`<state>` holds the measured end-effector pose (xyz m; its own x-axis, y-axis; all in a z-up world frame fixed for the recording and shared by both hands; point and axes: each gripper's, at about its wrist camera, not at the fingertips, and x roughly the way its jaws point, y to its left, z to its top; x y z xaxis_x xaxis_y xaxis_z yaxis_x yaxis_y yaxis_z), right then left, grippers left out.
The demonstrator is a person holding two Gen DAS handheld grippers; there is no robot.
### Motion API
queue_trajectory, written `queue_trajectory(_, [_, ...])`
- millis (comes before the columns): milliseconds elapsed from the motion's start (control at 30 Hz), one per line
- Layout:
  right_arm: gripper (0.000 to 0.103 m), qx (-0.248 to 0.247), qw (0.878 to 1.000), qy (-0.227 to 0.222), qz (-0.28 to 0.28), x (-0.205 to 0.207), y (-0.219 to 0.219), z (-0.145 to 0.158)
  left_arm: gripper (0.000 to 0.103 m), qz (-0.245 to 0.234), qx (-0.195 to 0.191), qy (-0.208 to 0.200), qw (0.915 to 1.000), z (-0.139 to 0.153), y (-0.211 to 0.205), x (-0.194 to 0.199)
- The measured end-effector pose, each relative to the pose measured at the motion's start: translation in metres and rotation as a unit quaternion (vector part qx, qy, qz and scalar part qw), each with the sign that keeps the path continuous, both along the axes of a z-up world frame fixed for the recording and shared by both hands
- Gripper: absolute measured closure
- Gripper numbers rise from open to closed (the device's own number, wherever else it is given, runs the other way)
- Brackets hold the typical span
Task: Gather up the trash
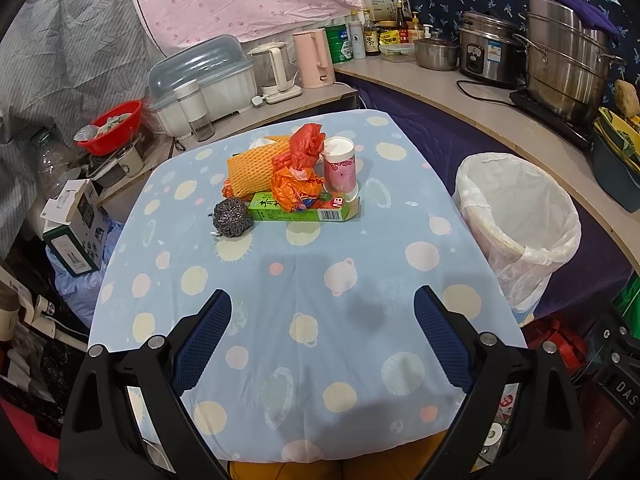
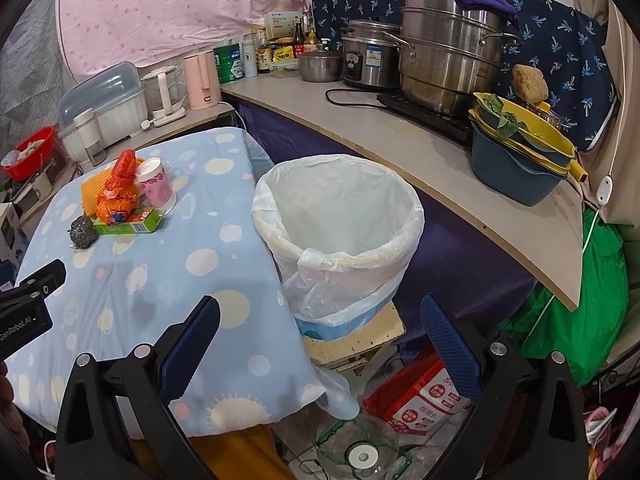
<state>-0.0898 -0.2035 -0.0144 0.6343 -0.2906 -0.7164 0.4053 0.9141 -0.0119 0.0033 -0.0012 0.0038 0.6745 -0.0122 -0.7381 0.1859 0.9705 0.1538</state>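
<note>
Both hand-held grippers, left (image 1: pixel 322 332) and right (image 2: pixel 320 336), hang with jaws apart, empty. The trash pile (image 1: pixel 294 184) sits at twelve o'clock on the counter (image 1: pixel 360 280); the lined bin (image 1: pixel 516 220) stands at two o'clock, presumably handy for drops.

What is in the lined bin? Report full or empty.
Empty, as far as visible: the right wrist view looks into the trash bin and shows only bare white liner.

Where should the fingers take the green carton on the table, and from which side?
Grip the green carton across its narrow width, at its right end, coming from above. It lies flat; the orange bag rests on its middle and the steel scourer sits by its left end. That end looks freest.
</note>
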Motion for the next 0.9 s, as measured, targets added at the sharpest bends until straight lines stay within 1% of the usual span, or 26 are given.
queue_trajectory(333, [0.007,-0.002,1.0,-0.003,0.012,0.001,0.0068,0.0001,0.015,0.006,-0.001,-0.001,1.0,-0.0016,0.0046,-0.0009])
queue_trajectory(900, [0.007,-0.001,1.0,-0.006,0.011,0.0,0.0083,0.0005,0.015,0.006,0.0,-0.002,1.0,-0.0027,0.0077,-0.0023])
